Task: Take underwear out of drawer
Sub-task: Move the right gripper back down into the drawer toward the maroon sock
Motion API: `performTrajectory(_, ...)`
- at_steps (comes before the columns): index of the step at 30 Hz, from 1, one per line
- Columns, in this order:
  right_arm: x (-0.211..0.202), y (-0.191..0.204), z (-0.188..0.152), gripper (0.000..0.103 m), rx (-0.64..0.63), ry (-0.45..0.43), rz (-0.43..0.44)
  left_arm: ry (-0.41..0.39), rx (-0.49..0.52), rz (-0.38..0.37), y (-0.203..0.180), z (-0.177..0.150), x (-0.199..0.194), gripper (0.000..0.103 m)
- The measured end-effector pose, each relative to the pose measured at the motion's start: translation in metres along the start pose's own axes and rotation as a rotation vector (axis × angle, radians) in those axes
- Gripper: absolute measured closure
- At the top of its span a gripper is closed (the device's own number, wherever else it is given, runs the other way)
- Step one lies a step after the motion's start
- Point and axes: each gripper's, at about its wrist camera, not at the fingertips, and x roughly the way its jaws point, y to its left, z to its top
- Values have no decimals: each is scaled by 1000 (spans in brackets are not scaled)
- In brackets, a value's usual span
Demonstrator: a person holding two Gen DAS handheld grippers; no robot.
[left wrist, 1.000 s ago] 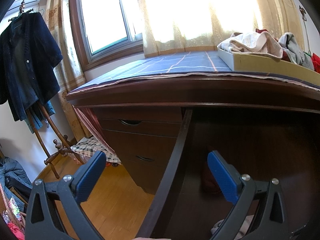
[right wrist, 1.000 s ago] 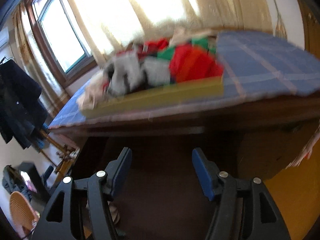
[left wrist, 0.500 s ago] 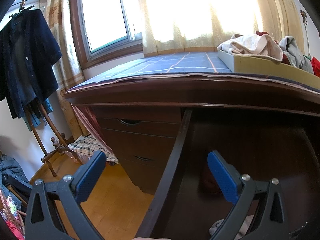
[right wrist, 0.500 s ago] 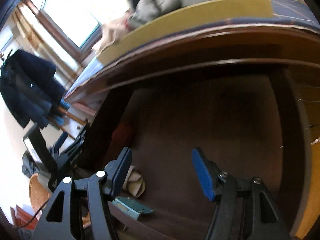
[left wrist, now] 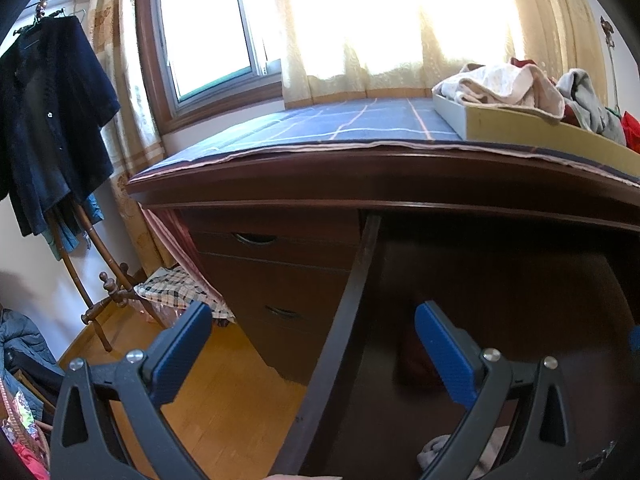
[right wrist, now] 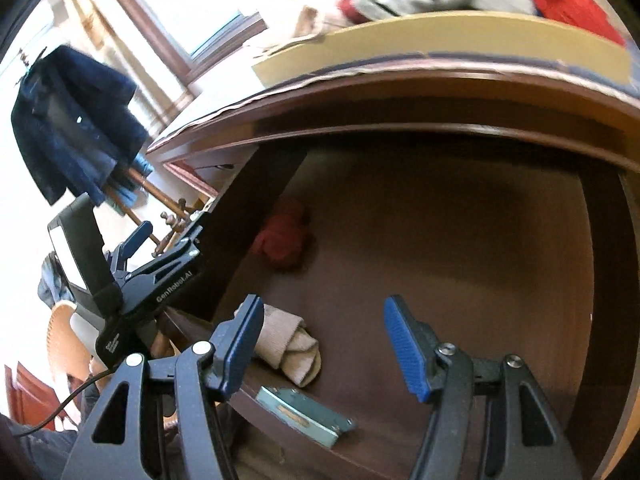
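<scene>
You have the drawer (right wrist: 460,248) pulled wide open under the dark wooden desk (left wrist: 360,184), and the step in hand looks like the reach in for a garment, so bring your right gripper (right wrist: 324,344) down over one piece and close on a thick fold, not a loose edge. Its jaws stand partly open with nothing between them, and the left gripper (left wrist: 312,344) is open and empty too, hanging over the drawer's left side wall (left wrist: 340,332). Two pieces lie along the left side of the drawer floor: a red bundle (right wrist: 284,236) farther back, and a beige folded piece (right wrist: 288,344) near the front, just beside your right gripper's left finger. I cannot tell for certain which is underwear, but the beige one is the nearer pick; turn left toward it before you close. Mind the desk top's overhang above the drawer mouth, which leaves little headroom for lifting straight up, so I would draw the piece out toward you. The yellow tray (right wrist: 440,40) of clothes on the blue cloth (left wrist: 340,128) sits just above and looks like the place to drop it. Smallest hazard: a flat teal-grey item (right wrist: 304,412) at the front edge, right beside the beige piece; keep your fingers off it.
</scene>
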Motion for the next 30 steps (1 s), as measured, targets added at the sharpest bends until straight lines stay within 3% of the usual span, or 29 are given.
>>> performTrajectory(10, 22, 35, 33, 38, -211, 37, -34, 65, -74, -46, 18, 2, 5, 0)
performTrajectory(21, 79, 58, 53, 38, -377, 185, 10, 73, -94, 91, 49, 14, 1, 0)
performTrajectory(24, 99, 62, 59, 38, -380, 238, 26, 59, -99, 112, 56, 19, -3, 0)
performTrajectory(30, 144, 65, 74, 38, -329, 315, 34, 61, -83, 86, 52, 19, -4, 0)
